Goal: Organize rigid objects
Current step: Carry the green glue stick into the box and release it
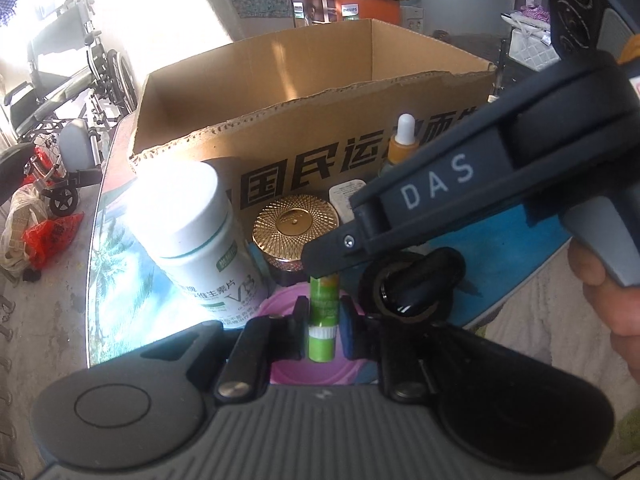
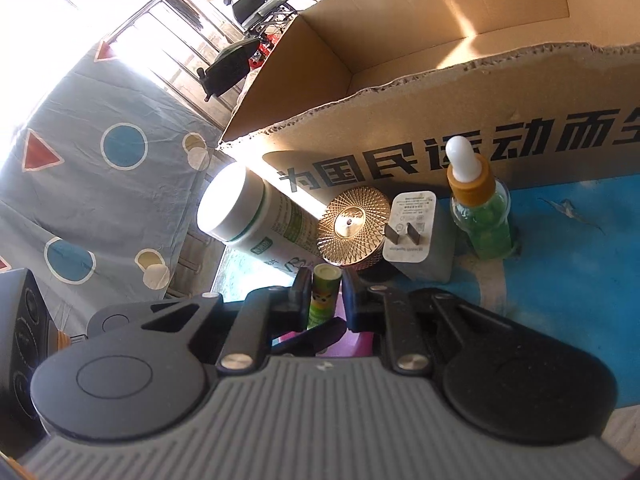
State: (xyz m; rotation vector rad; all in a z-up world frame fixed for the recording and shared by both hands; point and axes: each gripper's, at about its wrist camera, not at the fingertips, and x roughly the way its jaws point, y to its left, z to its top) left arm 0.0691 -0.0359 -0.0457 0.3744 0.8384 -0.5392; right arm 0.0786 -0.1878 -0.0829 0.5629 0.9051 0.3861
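Observation:
A small green tube (image 1: 321,306) stands upright over a pink lid (image 1: 316,378). My left gripper (image 1: 325,322) is shut on the tube's lower half near its white band. My right gripper (image 1: 322,266) reaches in from the right, its tips covering the tube's top. In the right wrist view the right gripper (image 2: 326,294) is shut on the same green tube (image 2: 325,300), with a dark finger of the other gripper crossing below. An open cardboard box (image 1: 320,120) stands just behind.
Along the box's front wall (image 2: 440,92) stand a white vitamin bottle (image 2: 240,216), a gold-lidded jar (image 2: 354,220), a white charger plug (image 2: 416,236) and a dropper bottle (image 2: 480,216). A black ring-shaped object (image 1: 416,284) lies right of the tube. A wheelchair (image 1: 68,92) stands beyond the table's left edge.

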